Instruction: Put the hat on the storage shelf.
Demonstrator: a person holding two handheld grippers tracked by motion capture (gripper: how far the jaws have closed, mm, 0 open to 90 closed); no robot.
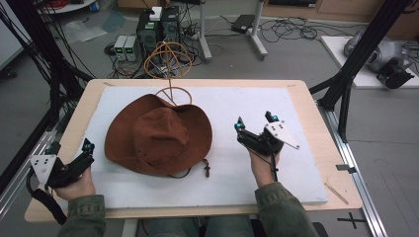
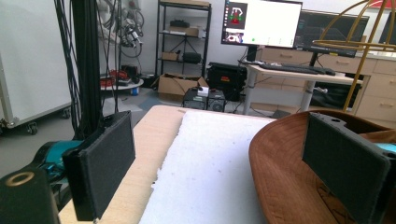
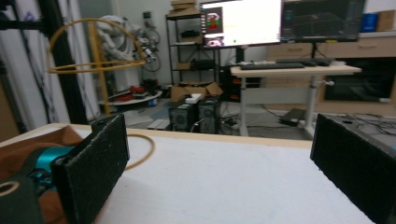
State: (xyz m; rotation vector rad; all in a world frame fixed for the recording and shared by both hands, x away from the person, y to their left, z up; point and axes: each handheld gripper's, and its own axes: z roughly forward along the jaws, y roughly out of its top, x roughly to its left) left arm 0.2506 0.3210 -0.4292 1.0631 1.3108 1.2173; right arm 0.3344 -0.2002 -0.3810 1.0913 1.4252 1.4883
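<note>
A brown wide-brimmed hat (image 1: 158,134) lies crown up on the white foam mat (image 1: 232,177), left of centre. A dark cord with a toggle (image 1: 206,168) trails from its near brim. My left gripper (image 1: 71,148) is open at the mat's near left corner, just left of the brim. In the left gripper view the brim (image 2: 285,172) reaches in behind the right jaw, with bare mat between the jaws of the left gripper (image 2: 224,177). My right gripper (image 1: 254,122) is open over the mat, right of the hat. The right gripper (image 3: 219,172) has nothing between its jaws, and the hat (image 3: 28,144) is at the left.
A yellow wire stand (image 1: 168,61) rises at the table's far edge behind the hat, its base ring (image 3: 145,149) on the mat. The wooden table (image 1: 323,148) borders the mat. Black frame posts (image 1: 363,44) flank it. Computers (image 1: 158,29) and cables sit on the floor beyond.
</note>
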